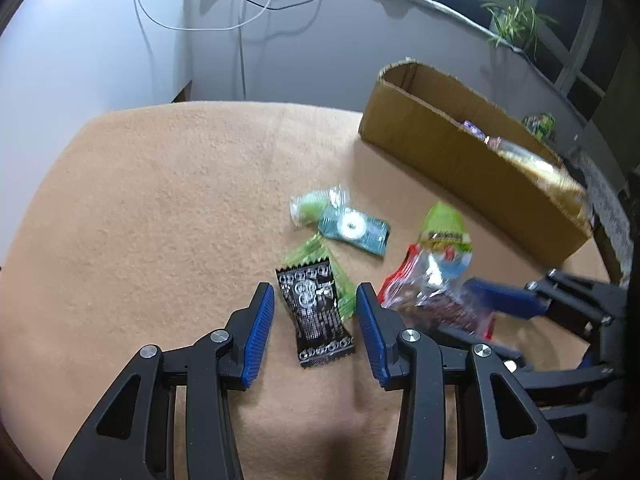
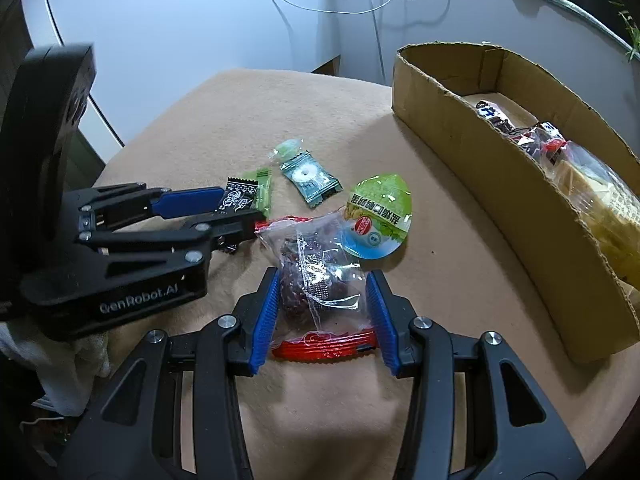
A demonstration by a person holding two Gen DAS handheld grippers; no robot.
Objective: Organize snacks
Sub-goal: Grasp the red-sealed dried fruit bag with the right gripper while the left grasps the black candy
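My left gripper (image 1: 315, 330) is open with its jaws on either side of a black snack packet (image 1: 314, 316), which lies on a green packet (image 1: 320, 258). It also shows in the right wrist view (image 2: 236, 208). My right gripper (image 2: 322, 316) is open around a clear bag with red ends (image 2: 316, 280) holding dark snacks; this bag also shows in the left wrist view (image 1: 432, 292). A green-lidded jelly cup (image 2: 378, 216), a teal candy packet (image 2: 310, 180) and a pale green candy (image 2: 286, 150) lie beyond.
A long cardboard box (image 2: 500, 184) stands at the right on the tan cloth table (image 2: 240, 112) and holds several snacks, among them a yellow bag (image 2: 608, 208). White cables hang on the wall behind. A plant (image 1: 516, 16) stands at the far right.
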